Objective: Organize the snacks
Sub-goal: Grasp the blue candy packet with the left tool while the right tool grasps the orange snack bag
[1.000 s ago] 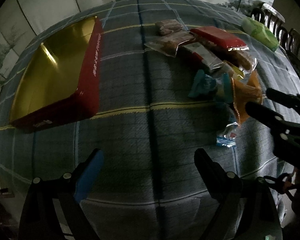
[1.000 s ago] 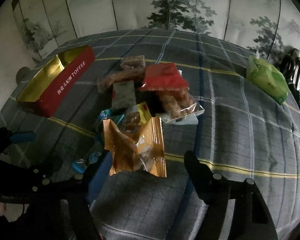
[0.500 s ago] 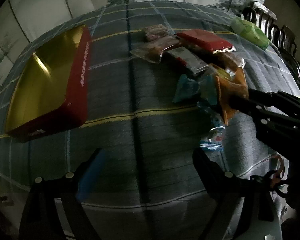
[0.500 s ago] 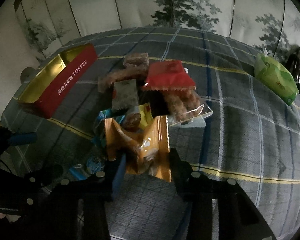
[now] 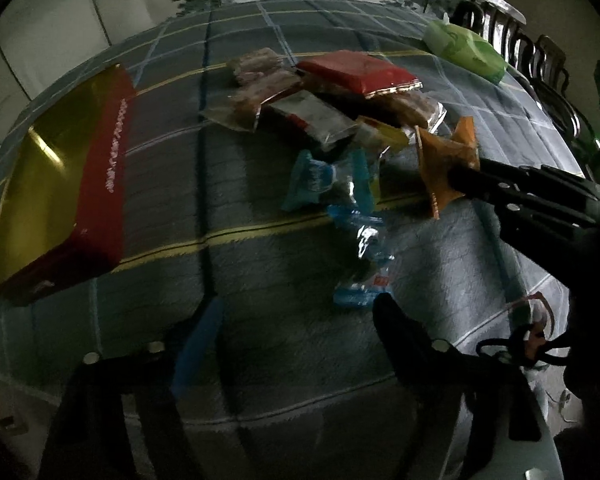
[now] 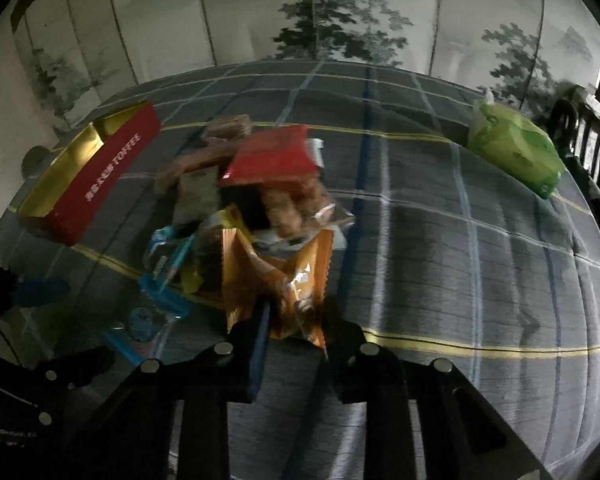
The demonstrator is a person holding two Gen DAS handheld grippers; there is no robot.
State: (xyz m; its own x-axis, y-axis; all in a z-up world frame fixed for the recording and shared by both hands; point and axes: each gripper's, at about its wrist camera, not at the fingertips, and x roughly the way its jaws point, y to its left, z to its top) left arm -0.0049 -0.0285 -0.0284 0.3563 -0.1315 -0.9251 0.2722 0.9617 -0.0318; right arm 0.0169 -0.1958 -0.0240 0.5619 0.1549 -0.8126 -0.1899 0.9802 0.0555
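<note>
A pile of snack packets lies mid-table on the grey checked cloth [image 5: 260, 360]. My right gripper [image 6: 288, 312] is shut on the near edge of an orange snack packet [image 6: 276, 268]. In the left wrist view the same gripper [image 5: 460, 178] reaches in from the right onto that orange packet [image 5: 444, 160]. My left gripper [image 5: 296, 324] hangs over the cloth with its jaws closing. Nothing is between them. A blue and clear packet [image 5: 360, 256] lies just beyond its right finger. An open red tin [image 5: 52, 184] with a gold inside stands at the left.
A red packet [image 5: 360, 70] tops the pile, over clear bags of brown biscuits [image 5: 256, 96]. A green pack [image 6: 512, 152] sits at the far right near dark chair backs [image 5: 520, 40]. A painted screen [image 6: 300, 20] stands behind the table.
My right gripper has shut on the orange packet's near edge. My left gripper has shifted right, towards the blue and clear packet, and its jaws have narrowed.
</note>
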